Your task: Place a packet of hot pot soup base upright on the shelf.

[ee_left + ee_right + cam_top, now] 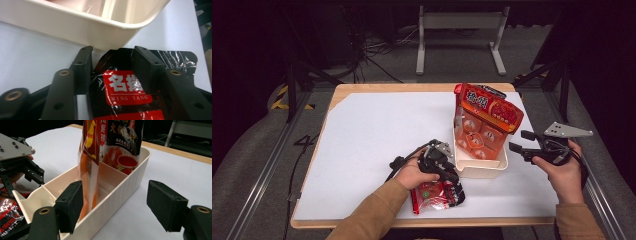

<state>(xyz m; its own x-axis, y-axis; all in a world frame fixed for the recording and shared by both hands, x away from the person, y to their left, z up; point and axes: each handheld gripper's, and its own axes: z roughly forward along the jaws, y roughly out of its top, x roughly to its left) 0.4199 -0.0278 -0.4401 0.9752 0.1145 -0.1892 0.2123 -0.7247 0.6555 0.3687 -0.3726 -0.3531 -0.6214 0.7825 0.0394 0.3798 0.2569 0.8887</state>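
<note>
A small red and black snack packet (432,196) (125,90) lies flat on the white table near the front edge. My left gripper (453,186) (112,60) points down onto it, jaws part-way apart with the packet between them; the left pad touches its crinkled edge and the right pad sits on the foil. Just beyond stands a cream plastic bin (484,169) (82,27) (120,190). A large red snack bag (487,112) (110,145) stands upright in it. My right gripper (522,141) (117,203) hovers open at the bin's right side, holding nothing.
The white table sheet (377,140) has open room to the left and behind. A wooden table edge (412,87) runs along the back. In the right gripper view a divider (50,192) splits the bin, and its near compartment is bare.
</note>
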